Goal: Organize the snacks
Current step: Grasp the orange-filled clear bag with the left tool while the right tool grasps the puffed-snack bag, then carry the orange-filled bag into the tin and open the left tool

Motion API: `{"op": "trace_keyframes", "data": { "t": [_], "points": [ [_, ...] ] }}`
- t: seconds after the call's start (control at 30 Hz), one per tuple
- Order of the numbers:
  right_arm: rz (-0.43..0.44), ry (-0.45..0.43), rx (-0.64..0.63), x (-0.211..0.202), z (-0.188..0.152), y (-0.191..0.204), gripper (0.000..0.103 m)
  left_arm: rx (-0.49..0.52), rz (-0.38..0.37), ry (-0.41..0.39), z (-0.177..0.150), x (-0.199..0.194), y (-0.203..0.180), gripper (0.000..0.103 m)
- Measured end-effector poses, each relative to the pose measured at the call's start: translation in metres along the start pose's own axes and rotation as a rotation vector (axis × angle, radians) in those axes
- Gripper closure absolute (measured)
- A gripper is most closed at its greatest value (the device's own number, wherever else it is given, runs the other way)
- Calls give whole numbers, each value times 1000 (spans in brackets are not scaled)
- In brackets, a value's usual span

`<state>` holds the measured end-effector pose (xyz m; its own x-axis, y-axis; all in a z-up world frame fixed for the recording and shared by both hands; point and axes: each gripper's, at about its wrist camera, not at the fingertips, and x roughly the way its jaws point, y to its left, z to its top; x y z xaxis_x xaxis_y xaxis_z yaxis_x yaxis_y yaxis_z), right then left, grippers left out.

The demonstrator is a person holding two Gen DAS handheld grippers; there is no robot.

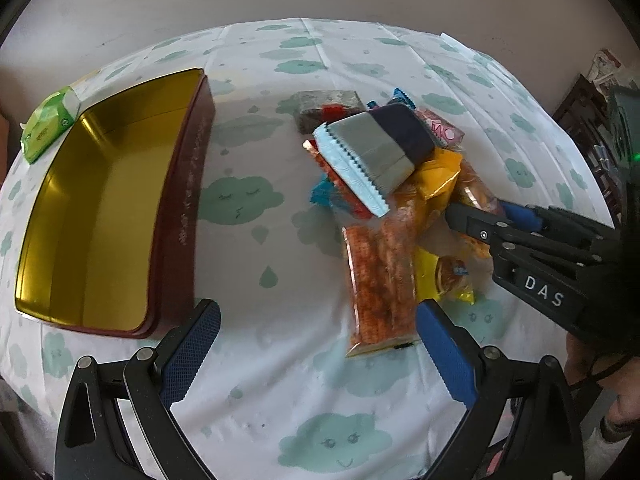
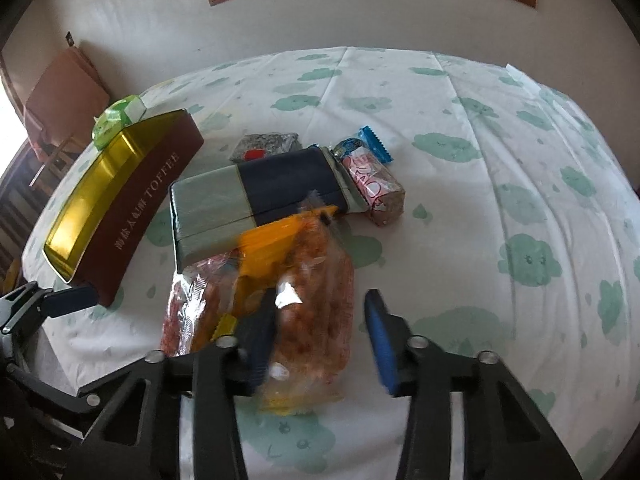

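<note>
While my right gripper (image 2: 316,328) reaches into the snack pile (image 1: 384,184), its fingers straddle an orange snack bag (image 2: 316,280); the left pad seems to press the wrapper, but a gap shows at the blue right pad (image 2: 382,340), so I judge nothing is clamped yet. Beside the pile, on the side away from that hand, the toffee tin (image 1: 100,216) stands open and empty, its gold inside facing up, presumably so snacks can drop straight in. My left gripper (image 1: 316,356) hovers between tin and pile with fingers wide apart, holding nothing, probably kept clear so the right hand has room. On top of the pile a grey-and-navy packet (image 2: 256,204) lies flat. Behind the tin, a green packet (image 1: 48,120) touches its far wall, all on a cloud-print cloth (image 2: 500,160).
</note>
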<state>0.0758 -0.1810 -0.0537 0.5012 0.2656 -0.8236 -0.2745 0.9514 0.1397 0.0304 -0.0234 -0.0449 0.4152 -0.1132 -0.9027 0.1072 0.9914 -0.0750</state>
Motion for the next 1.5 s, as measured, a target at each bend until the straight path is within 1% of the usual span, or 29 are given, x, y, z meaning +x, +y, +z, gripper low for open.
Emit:
{"op": "trace_keyframes", "data": {
  "t": [0.07,0.13,0.37,0.43,0.53,0.57,0.73,0.83,0.87,0.9,0.93,0.97,1.0,1.1,1.27,1.5],
  "points": [
    [-15,-2,3,0,-1,-3,76,-4,-7,3,3,3,-2,6],
    [-10,-2,21,0,-2,-9,79,-5,-17,10,5,7,-5,6],
    [-31,-9,68,-8,-8,-32,80,13,-17,21,13,20,-14,8],
    [-32,-9,80,-10,-10,-37,80,16,-13,21,16,22,-15,11],
    [-32,-10,82,-11,-10,-38,80,13,-27,31,19,26,-13,20],
    [-31,-11,83,-11,-11,-38,80,11,-32,35,19,27,-13,24],
    [-30,-9,84,-11,-11,-39,80,-5,-70,52,21,32,-11,35],
    [-27,-6,93,-10,-11,-40,80,0,-66,56,22,34,-11,42],
    [-26,-6,96,-10,-11,-40,80,7,-62,56,21,34,-11,46],
    [-27,-5,97,-10,-11,-40,80,14,-62,57,21,33,-12,54],
    [-29,-5,97,-10,-11,-40,80,17,-65,57,21,32,-12,57],
    [-31,-4,95,-10,-11,-39,80,17,-66,59,20,32,-12,66],
    [-31,-4,95,-10,-11,-40,80,15,-68,63,20,31,-11,69],
    [-32,-3,95,-10,-10,-40,80,5,-83,74,18,29,-6,69],
    [-38,-3,96,-9,-10,-39,80,19,-82,80,11,23,-4,69],
    [-43,1,105,-8,-11,-40,80,49,-82,54,5,1,-2,70]
  ]
}}
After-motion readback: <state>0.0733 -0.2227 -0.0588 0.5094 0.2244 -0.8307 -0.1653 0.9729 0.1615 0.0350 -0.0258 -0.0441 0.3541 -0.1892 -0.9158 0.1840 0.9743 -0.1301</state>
